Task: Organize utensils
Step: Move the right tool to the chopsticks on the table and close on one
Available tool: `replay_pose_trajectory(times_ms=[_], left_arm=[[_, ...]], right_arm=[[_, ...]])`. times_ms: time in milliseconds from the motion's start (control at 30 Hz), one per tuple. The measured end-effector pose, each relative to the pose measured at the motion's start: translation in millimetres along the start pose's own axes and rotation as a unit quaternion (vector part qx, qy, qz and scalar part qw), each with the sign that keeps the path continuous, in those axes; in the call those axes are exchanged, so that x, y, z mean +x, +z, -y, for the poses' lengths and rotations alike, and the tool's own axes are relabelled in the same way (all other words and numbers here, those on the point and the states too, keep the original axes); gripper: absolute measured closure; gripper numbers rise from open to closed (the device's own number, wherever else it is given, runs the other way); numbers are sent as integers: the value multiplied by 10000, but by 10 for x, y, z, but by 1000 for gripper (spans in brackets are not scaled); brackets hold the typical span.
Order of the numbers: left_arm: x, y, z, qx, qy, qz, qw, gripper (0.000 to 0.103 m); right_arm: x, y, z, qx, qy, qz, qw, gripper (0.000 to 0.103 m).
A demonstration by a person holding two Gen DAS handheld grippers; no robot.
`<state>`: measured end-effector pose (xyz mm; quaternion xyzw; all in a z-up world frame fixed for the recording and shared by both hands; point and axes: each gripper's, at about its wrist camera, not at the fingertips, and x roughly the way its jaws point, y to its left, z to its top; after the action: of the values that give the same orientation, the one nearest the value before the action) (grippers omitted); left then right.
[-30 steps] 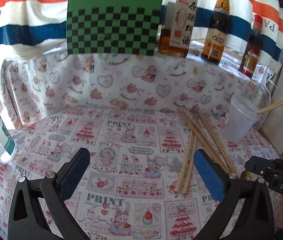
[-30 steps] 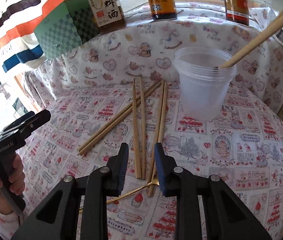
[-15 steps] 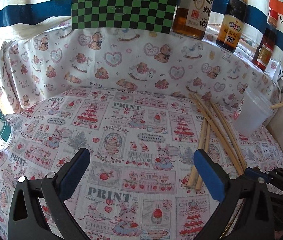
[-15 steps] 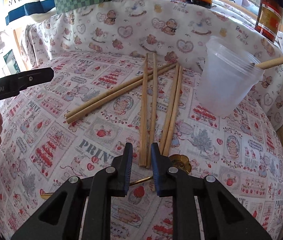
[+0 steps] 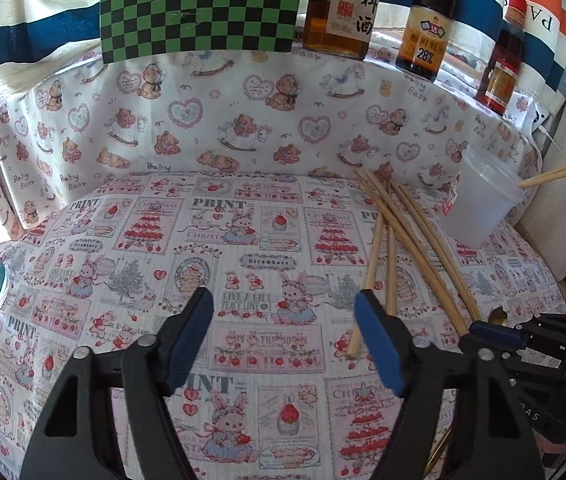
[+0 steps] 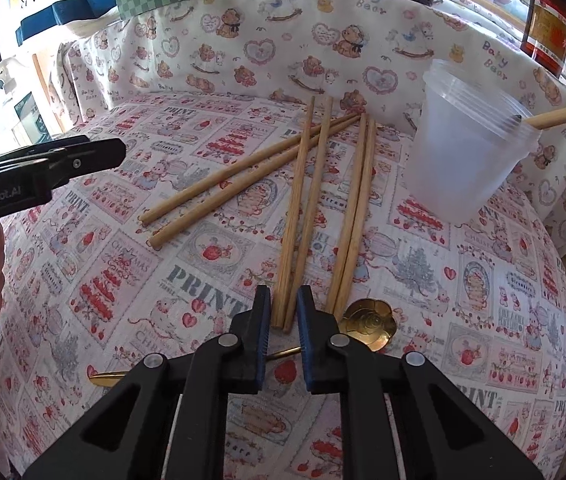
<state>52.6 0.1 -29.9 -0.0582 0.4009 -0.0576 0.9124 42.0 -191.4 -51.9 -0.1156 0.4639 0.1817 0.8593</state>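
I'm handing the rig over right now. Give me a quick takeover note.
Right gripper: jaws just closing around the near ends of the middle pair of wooden chopsticks; contact unclear.
Left gripper: jaws open, just been narrowing, nothing between them.
Done: chopsticks in the clear plastic cup.
Left: three wooden pairs on the printed cloth, plus the gold spoon beside the right gripper.

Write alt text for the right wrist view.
The right gripper has been closing its jaws around the near ends of a chopstick pair. Two more pairs lie beside it on the patterned cloth, with a gold spoon and a plastic cup.
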Motion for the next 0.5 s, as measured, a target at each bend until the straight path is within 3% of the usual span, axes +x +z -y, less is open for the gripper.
replay_pose_trajectory(times_ms=[67, 133, 500], left_arm=[[30, -12, 15, 25, -45, -83, 10000, 48], [54, -23, 35, 70, -66, -136, 9999, 50], [92, -89, 203, 375, -187, -180, 9990, 50]], right_arm=[[-28, -7, -60, -124, -19, 48, 9999, 90], [-37, -13, -108, -198, -109, 78, 9997, 90], [32, 1, -96, -158, -275, 126, 9994, 90]])
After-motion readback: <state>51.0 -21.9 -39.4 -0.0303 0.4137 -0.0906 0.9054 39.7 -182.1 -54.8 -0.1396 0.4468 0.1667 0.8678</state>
